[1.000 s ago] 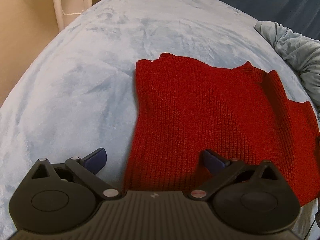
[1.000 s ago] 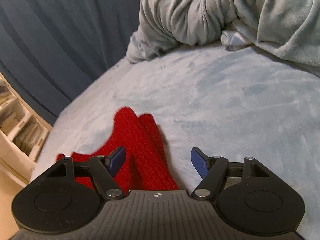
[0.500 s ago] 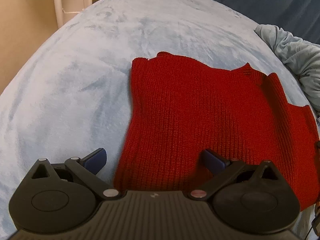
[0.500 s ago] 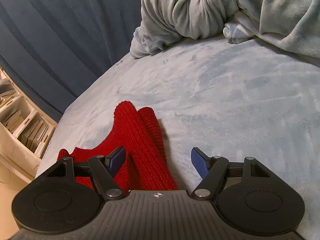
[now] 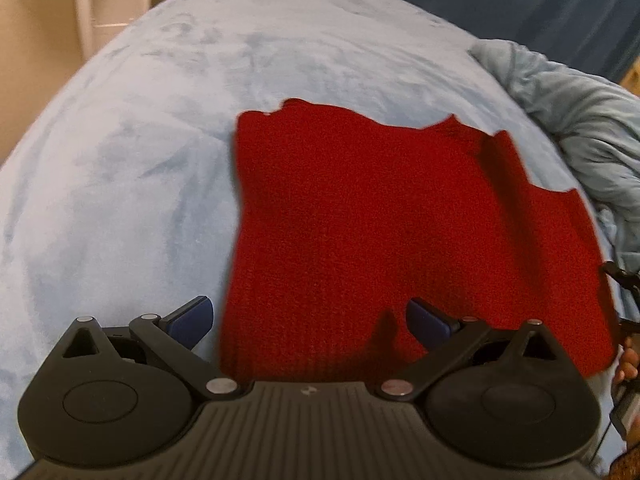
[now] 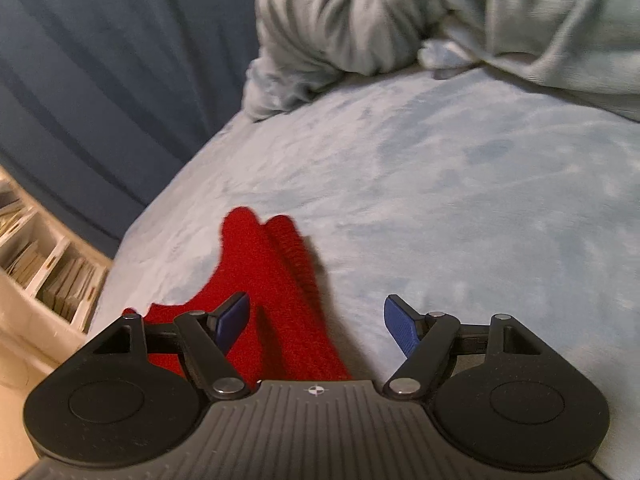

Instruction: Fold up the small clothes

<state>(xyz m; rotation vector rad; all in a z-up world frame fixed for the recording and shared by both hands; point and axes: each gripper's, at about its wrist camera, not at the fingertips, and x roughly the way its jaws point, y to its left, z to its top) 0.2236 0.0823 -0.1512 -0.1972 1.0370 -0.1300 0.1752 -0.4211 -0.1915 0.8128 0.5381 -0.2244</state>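
A red knitted garment (image 5: 380, 220) lies spread flat on the light blue bed cover (image 5: 140, 160). My left gripper (image 5: 308, 312) hovers over its near left corner, open, one finger past the garment's left edge and the other above the knit. In the right wrist view a narrow folded part of the red garment (image 6: 272, 280) runs away from me. My right gripper (image 6: 316, 314) is open and its jaws are opening wider. The red cloth's near end lies below and between them, untouched by the pads.
A crumpled grey-blue blanket (image 6: 360, 20) is heaped at the far right of the bed, also the blanket (image 5: 580, 120) in the left view. Dark blue curtains (image 6: 100, 80) hang behind. A white shelf with books (image 6: 40, 272) stands beside the bed. A hand's fingers (image 5: 628, 364) show at the right edge.
The left view has tilted slightly, so the garment sits a bit further left and lower. The right view has rolled a little and its fingers stand slightly wider. The garment has not moved.
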